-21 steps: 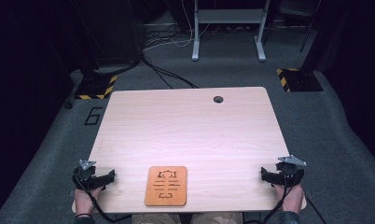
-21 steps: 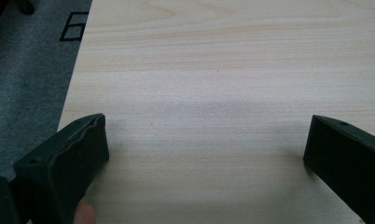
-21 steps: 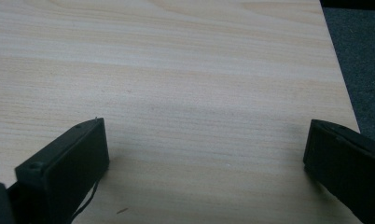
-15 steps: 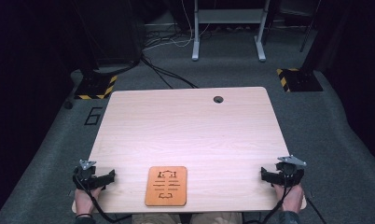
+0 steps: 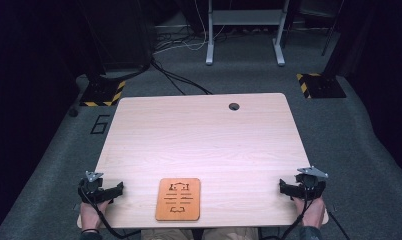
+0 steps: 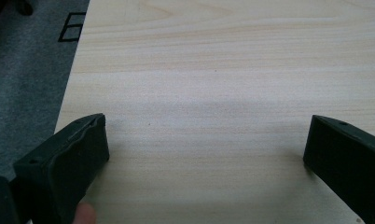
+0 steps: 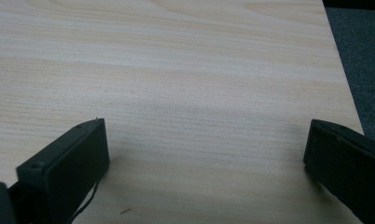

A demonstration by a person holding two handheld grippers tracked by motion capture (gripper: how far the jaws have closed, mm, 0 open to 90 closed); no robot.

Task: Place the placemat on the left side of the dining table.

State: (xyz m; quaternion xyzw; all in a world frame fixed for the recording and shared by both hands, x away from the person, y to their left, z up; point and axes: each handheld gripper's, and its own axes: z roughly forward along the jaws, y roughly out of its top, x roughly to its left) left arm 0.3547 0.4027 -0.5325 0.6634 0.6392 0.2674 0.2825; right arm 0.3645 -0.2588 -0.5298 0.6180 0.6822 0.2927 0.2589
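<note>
The orange board (image 5: 178,199) lay at six o'clock between the left gripper (image 5: 120,188) and right gripper (image 5: 281,186), both with jaws apart, empty.

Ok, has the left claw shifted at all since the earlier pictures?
No. The left claw sits at the same spot by the table's near left corner, equally far from the orange board.

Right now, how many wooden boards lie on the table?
1. The orange-brown board lies flat at the near edge of the table, midway between the left gripper and the right gripper.
</note>
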